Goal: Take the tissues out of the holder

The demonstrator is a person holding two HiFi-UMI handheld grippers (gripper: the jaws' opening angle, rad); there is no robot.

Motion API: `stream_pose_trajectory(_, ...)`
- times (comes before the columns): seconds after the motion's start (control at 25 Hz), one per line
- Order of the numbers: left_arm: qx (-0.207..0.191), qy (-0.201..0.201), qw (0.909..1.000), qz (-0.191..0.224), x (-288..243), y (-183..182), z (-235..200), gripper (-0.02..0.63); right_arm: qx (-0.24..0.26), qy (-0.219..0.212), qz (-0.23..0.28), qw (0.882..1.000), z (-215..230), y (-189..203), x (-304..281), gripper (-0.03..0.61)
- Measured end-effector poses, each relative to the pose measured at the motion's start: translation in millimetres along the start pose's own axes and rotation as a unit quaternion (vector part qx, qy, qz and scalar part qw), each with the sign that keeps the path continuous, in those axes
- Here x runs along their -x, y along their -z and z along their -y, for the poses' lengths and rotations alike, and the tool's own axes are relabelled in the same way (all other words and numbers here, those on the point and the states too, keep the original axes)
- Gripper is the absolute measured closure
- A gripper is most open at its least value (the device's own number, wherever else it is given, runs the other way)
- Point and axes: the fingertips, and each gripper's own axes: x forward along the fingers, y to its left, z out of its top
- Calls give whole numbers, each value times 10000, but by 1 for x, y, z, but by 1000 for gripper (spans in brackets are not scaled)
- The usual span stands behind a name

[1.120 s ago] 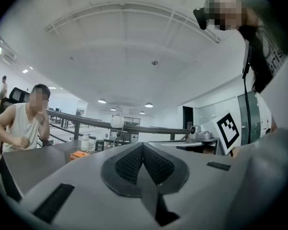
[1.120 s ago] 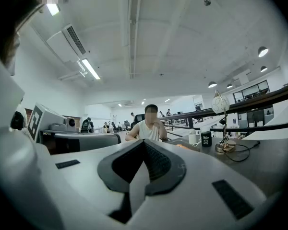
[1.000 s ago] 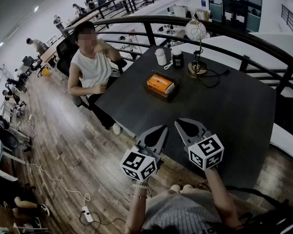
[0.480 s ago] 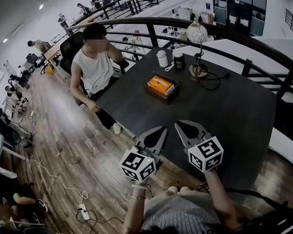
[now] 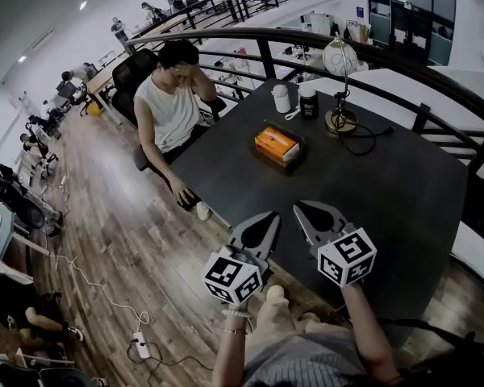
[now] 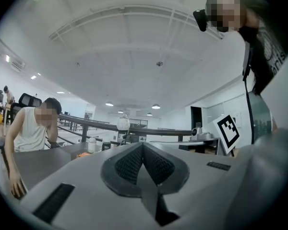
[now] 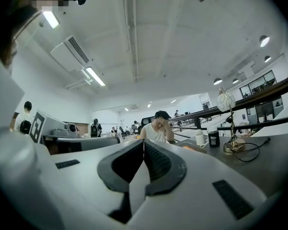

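Dark table (image 5: 387, 184) bears holder (image 5: 281, 166); orange tissues (image 5: 276, 143) lie flat, long axis diagonal.

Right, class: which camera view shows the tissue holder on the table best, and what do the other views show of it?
The head view: looking down, it shows the whole tissue holder with the orange tissue pack inside, nothing covering it. Both gripper views sit low and far off, catching only a thin orange sliver of it.

The tissues (image 5: 276, 143) are orange, the holder (image 5: 285, 166) dark, the table (image 5: 387, 192) black.
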Motion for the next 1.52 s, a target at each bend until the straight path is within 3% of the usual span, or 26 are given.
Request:
stream_pose_trajectory(0.2,83,-88,9999,1,-9,7,-20,606,-15,-3,-143,9999,13,8,-15,565)
stream_pose_trajectory(0.48,110,168,9998,-52,-36,11,-54,606,-59,170,-220,9996,33,17,-52,565)
stream_pose_trajectory(1.52,290,1622,9847,-561,-103,4,-195,606,-175,1453,-532,9878,81,13,-193,565)
